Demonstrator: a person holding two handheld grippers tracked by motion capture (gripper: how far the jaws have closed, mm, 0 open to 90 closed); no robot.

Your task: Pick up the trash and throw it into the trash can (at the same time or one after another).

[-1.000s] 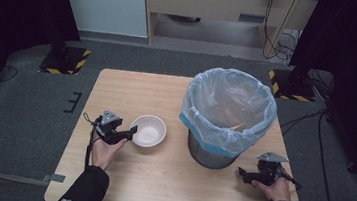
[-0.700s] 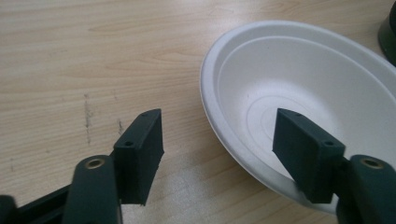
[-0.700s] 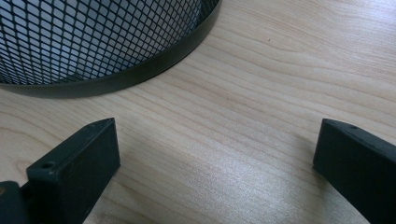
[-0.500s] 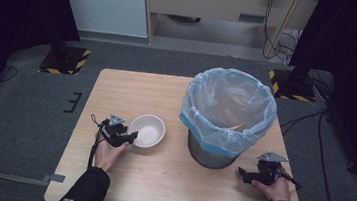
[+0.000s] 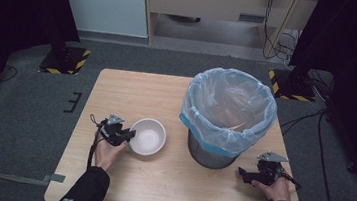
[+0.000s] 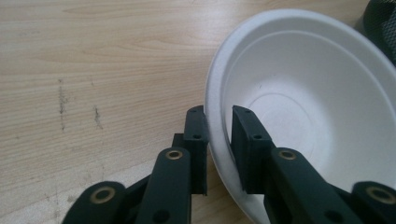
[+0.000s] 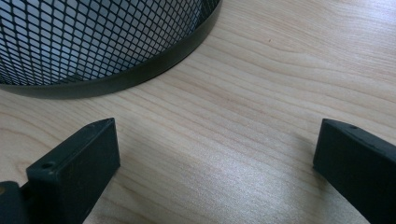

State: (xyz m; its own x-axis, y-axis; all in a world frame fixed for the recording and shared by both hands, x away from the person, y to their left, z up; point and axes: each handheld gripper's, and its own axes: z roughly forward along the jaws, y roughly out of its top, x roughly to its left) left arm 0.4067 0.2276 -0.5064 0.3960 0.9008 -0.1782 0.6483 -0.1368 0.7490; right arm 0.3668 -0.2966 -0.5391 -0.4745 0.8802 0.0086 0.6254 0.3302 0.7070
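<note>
Bowls (image 5: 147, 136): 1, rim clamped by closing left gripper (image 6: 219, 140) fingers | bins (image 5: 227, 118): 1 | right gripper (image 7: 219, 154) fingers: spread, empty

Readable text: none could be made out on any surface.
Bowl (image 6: 299, 93): plain white, it bore no print or brand.
Bin liner (image 5: 228, 106): pale blue, it carried no lettering.
Floor plates (image 5: 65, 61): yellow-and-black hazard stripes stood on them, a warning marking without words.
Table (image 5: 132, 90): bare wood grain, no label.
</note>
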